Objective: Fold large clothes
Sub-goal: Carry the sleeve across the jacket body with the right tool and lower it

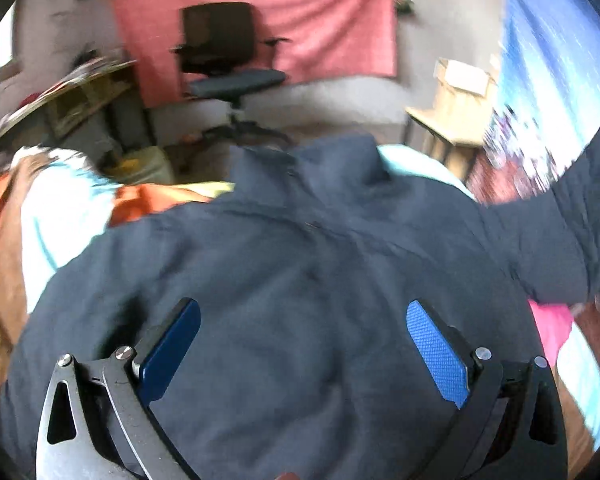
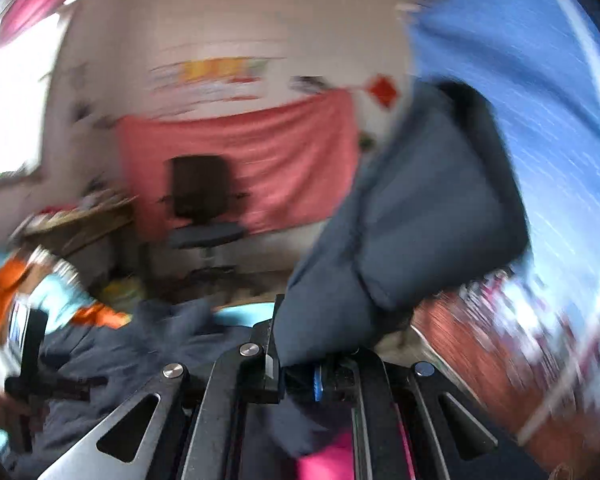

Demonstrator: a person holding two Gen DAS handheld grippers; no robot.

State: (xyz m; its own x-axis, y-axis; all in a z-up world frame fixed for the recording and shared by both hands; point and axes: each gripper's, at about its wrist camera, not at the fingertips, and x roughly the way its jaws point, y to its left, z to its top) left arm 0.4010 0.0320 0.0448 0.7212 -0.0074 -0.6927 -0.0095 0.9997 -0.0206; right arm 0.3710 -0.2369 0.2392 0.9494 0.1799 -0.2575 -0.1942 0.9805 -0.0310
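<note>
We see the dark navy jacket [image 1: 300, 280] spread over a bed covered by a patterned sheet [image 1: 60, 208] in orange, white and pale blue; its collar [image 1: 312, 160] lies toward the far edge of the bed, and its body fills the middle. One sleeve [image 2: 412, 216] is lifted off the bed at the right edge and hangs in the air, bunched and folded over itself.

Our right tool [image 2: 296, 376] has its jaws pressed together on the lower end of that sleeve, the cloth pinched between the blue pads. It points forward and slightly upward, with the sleeve rising above it. The right wrist view is heavily blurred.

Our left tool [image 1: 304, 344] hovers above the jacket's body, tilted down toward it, jaws spread wide with nothing between them. Its blue pads [image 1: 436, 352] stand well apart over the fabric; we cannot tell whether they touch it.

Beyond the far edge of the bed we see a black office chair [image 1: 224, 60] in front of a red cloth [image 1: 300, 20] hung on the wall, a cluttered shelf [image 1: 80, 96] to the left, and a small wooden stand [image 1: 448, 120] to the right. A blue hanging [image 1: 552, 40] fills the right side. Something pink [image 1: 552, 328] shows at the bed's near right corner, under the jacket's edge.
</note>
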